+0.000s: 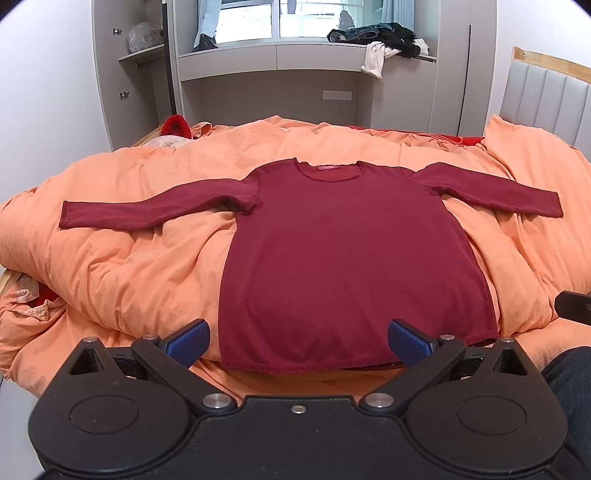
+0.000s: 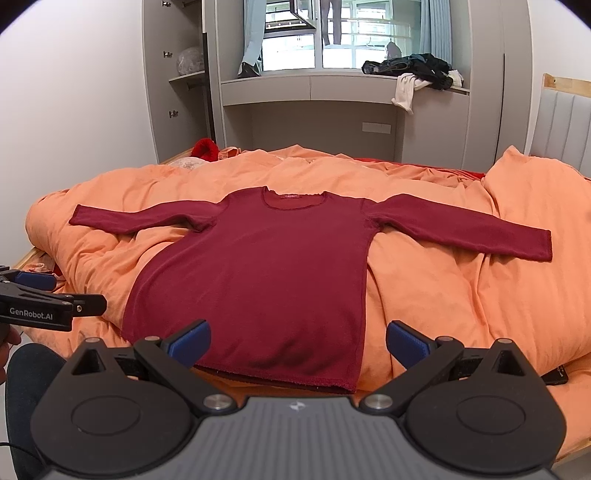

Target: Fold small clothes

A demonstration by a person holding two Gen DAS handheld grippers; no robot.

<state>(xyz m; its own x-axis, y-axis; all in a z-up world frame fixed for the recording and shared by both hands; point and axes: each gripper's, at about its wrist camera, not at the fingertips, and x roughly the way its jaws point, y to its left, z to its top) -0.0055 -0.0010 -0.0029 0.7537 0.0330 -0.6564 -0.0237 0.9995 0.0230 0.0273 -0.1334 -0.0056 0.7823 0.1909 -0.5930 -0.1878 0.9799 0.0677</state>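
Left hand-held gripper [image 1: 298,341]: blue-padded fingers spread wide, holding nothing, poised just short of the hem of the dark red long-sleeved knit top [image 1: 343,266]. Right hand-held gripper [image 2: 298,343]: likewise wide apart and empty, at the same hem, nearer the top's right corner. In the right wrist view the left unit shows from the side at the left edge, marked "GenRobot.AI".

Surroundings: rumpled orange duvet [image 1: 122,266] covers the bed, deep creases under and beside the left sleeve. Bright red fuzzy item [image 1: 176,125] at the far left corner of the bed, next to pale patterned fabric. Grey padded headboard with wooden frame [image 1: 546,99] along the right side. Behind the bed, a grey built-in cabinet with a window ledge carrying a heap of dark and cream clothes [image 1: 388,40], one cream piece hanging over the edge. Clear plastic bag [image 1: 142,35] on an open cabinet shelf, contents unclear. Nothing lies on the top itself.

Top: flat, front up, centred on the bed, neckline toward the far edge, hem at the near edge, both sleeves stretched out sideways. Hem sits between each gripper's fingers, not touched.
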